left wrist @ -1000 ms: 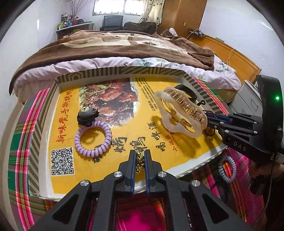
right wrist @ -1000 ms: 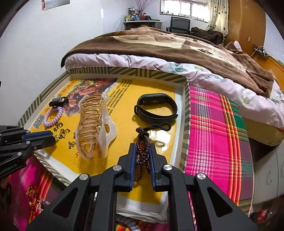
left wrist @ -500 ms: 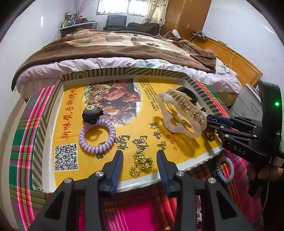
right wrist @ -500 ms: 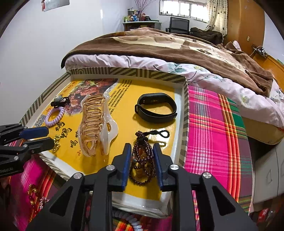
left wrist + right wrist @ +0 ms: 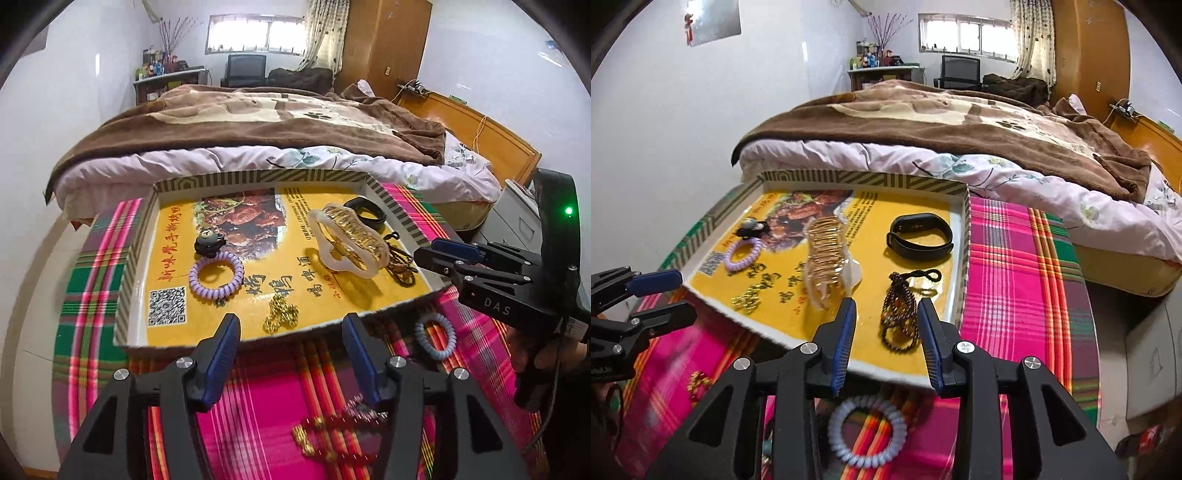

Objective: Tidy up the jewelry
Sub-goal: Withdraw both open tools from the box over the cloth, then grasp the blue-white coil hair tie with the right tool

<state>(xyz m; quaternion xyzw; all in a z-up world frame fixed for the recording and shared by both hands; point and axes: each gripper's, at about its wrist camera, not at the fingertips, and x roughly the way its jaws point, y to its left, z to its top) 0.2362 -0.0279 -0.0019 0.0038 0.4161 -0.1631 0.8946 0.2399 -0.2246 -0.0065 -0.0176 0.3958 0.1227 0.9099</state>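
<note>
A yellow printed box lid [image 5: 130, 266] [image 5: 964, 258] lies on the plaid cloth. In it lie a gold chain [image 5: 280, 314] [image 5: 746, 298], a purple coil hair tie [image 5: 216, 272] [image 5: 743, 254], a black hair tie [image 5: 209, 243], a large clear-and-gold claw clip [image 5: 349, 240] [image 5: 827, 254], a dark bead bracelet [image 5: 900, 314] [image 5: 400, 260] and a black wristband [image 5: 919, 236] [image 5: 365, 212]. My left gripper [image 5: 290, 347] is open and empty, just short of the gold chain. My right gripper [image 5: 886, 332] is open and empty, its fingers either side of the bead bracelet.
On the cloth outside the lid lie a pale blue coil hair tie [image 5: 866, 430] [image 5: 434, 334], a red bead string [image 5: 332, 428] and a small silvery piece [image 5: 364, 408]. A bed with a brown blanket [image 5: 258, 125] stands behind. A grey cabinet [image 5: 1152, 354] is at right.
Both grippers have opened, let go of the gold chain and the bead bracelet in the lid, and drawn back and up from it.
</note>
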